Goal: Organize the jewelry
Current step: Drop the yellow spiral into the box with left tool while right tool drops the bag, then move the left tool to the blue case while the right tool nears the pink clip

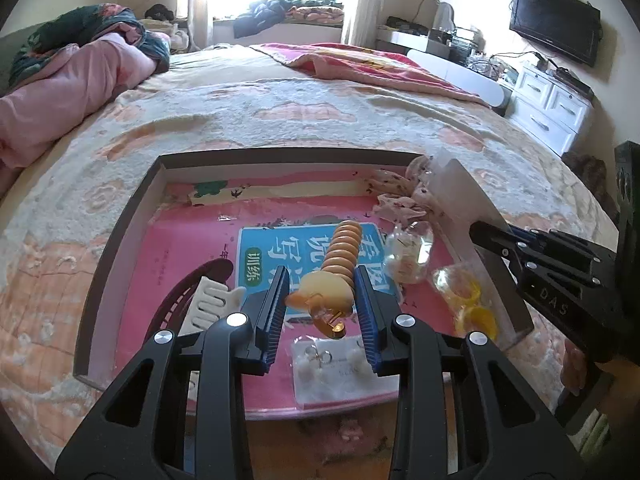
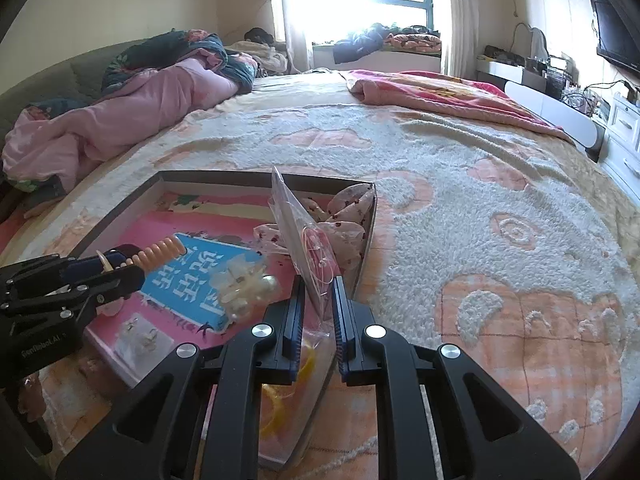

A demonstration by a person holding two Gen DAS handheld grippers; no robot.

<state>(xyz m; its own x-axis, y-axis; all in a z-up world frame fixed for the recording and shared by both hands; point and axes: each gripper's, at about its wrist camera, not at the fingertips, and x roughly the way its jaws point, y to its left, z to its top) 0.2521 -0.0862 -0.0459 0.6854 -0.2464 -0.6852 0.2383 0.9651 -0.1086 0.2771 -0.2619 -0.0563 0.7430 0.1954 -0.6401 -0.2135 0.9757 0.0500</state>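
Note:
A shallow dark-rimmed box (image 1: 120,236) lies on the bed, lined with a pink and blue book. My left gripper (image 1: 322,304) is shut on an orange ribbed hair clip (image 1: 340,256), held above the box floor; it also shows in the right wrist view (image 2: 160,254). My right gripper (image 2: 316,312) is shut on a clear plastic packet (image 2: 296,220) with a thin pink ring inside, held upright over the box's right edge; the packet shows in the left wrist view (image 1: 460,200). Inside the box lie an earring card (image 1: 332,368), a bagged white flower piece (image 1: 408,256) and yellow pieces (image 1: 468,300).
A white comb (image 1: 212,304) on a dark red basket (image 1: 188,292) sits at the box's left. Floral cloth (image 1: 400,196) fills the far right corner. Pink quilt (image 2: 120,108) lies far left, a red blanket (image 2: 440,92) far right. White drawers (image 1: 552,104) stand beyond.

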